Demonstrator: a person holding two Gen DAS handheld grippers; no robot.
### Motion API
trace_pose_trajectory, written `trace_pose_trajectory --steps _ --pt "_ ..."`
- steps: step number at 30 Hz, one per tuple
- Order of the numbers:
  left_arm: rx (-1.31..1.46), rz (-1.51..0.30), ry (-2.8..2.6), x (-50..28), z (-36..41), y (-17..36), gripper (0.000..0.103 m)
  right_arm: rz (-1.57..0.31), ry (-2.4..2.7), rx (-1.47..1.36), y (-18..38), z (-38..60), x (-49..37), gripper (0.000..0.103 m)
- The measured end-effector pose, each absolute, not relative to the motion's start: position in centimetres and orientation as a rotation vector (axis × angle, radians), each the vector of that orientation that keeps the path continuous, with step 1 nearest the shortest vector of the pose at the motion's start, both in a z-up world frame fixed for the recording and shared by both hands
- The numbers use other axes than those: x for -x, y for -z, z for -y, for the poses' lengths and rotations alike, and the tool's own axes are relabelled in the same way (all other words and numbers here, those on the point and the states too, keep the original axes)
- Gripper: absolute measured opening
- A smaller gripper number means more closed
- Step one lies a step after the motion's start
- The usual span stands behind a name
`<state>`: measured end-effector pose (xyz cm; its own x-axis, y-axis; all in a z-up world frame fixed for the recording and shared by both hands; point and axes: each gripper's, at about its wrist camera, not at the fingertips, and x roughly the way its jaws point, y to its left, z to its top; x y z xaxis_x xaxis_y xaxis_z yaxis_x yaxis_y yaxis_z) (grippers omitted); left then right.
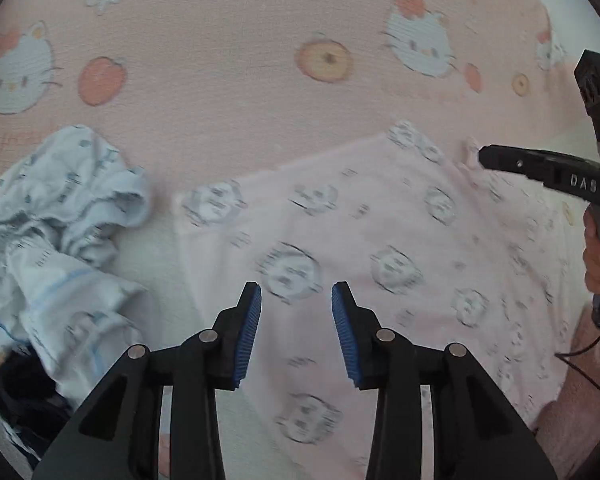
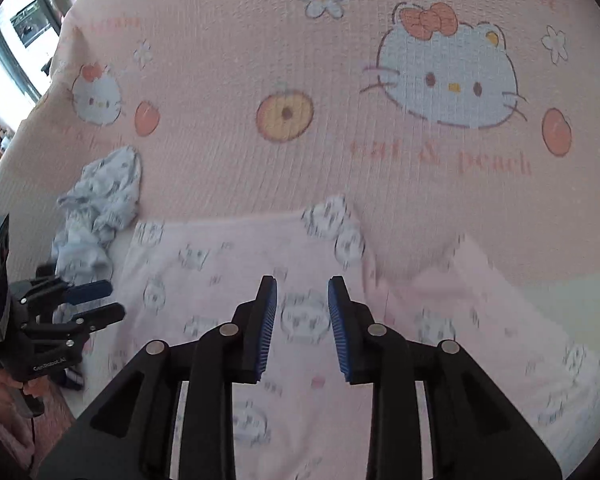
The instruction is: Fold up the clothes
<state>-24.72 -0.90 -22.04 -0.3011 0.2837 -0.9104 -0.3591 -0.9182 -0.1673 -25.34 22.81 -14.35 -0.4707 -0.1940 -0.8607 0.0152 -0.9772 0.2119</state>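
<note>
A pale pink garment (image 1: 380, 220) with a small grey animal-face print lies spread flat on the bed, its top edge running across both views (image 2: 220, 264). My left gripper (image 1: 296, 292) hovers over its left half, blue pads apart with nothing between them. My right gripper (image 2: 302, 284) hangs over the garment's upper middle, also open and empty. From the left wrist view the right gripper (image 1: 482, 158) shows side-on near the garment's top right corner. The left gripper (image 2: 112, 301) appears at the garment's left edge in the right wrist view.
A crumpled light blue garment (image 1: 68, 208) lies left of the pink one (image 2: 104, 196). Both rest on a pink bedsheet (image 2: 220, 60) printed with cat faces and peaches. Something dark (image 1: 24, 392) sits at the lower left. A hand (image 1: 598, 264) holds the right gripper's handle.
</note>
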Motion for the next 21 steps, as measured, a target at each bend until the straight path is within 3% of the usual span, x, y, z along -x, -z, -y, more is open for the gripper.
trace_pose_trajectory --steps 7,11,12,14,16,19,21 --pt "1.748 -0.133 -2.218 17.6 -3.5 25.5 0.039 0.353 2.485 -1.755 18.7 -19.7 12.9 0.028" --pt "1.711 -0.431 -2.233 13.3 -4.3 25.3 0.040 0.347 2.480 -1.798 20.1 -19.5 7.9 0.026" --pt "1.690 -0.416 -2.248 12.4 -4.0 24.8 0.040 0.380 2.477 -1.799 19.7 -19.8 7.2 0.026" --pt "1.652 -0.146 -2.222 10.8 -2.4 23.7 0.040 0.511 2.473 -1.749 18.8 -20.9 6.1 0.027" --pt "1.684 -0.015 -2.179 9.2 -1.6 23.9 0.040 0.610 2.475 -1.687 17.7 -21.9 5.2 0.028" --pt "1.779 -0.178 -2.195 7.4 -1.6 25.5 0.039 0.513 2.532 -1.759 17.6 -22.2 4.7 0.028" --pt "1.787 -0.158 -2.209 6.8 -1.2 25.2 0.040 0.512 2.532 -1.810 18.3 -22.8 3.9 0.028"
